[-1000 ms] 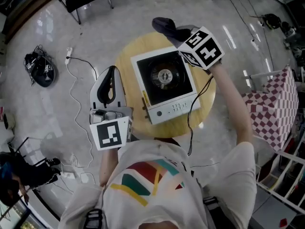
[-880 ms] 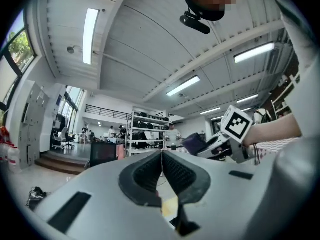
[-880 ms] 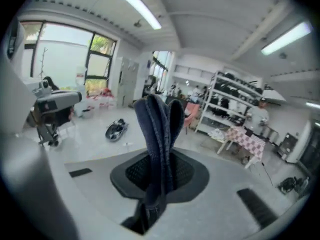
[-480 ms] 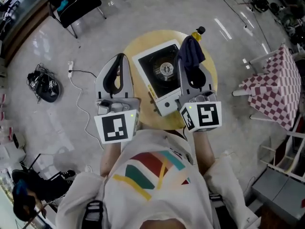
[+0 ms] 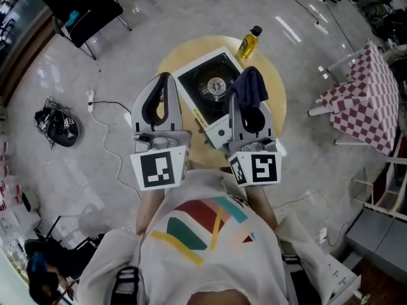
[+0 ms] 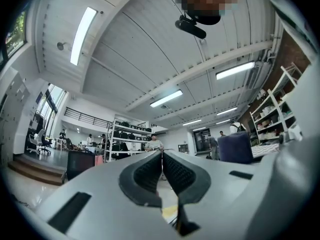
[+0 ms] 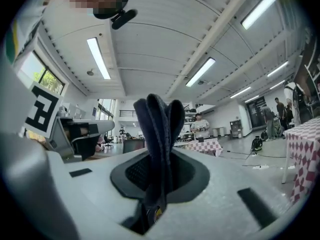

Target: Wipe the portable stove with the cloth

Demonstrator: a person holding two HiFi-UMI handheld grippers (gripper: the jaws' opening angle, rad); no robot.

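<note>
The white portable stove with its black top and round burner sits on a round wooden table. My right gripper is raised upright over the stove's right side, shut on a dark blue cloth that bunches out of its tips. In the right gripper view the cloth stands clamped between the pads, pointing at the ceiling. My left gripper is also upright, left of the stove, and its ribbed pads meet with nothing between them.
A yellow bottle with a black cap stands at the table's far edge. A red checked table is to the right. A black chair and a black helmet with cables lie on the floor at left.
The right gripper with the cloth came back from the stove's far corner and now stands upright near me. The left gripper rose beside it. The yellow bottle has come into full sight.
</note>
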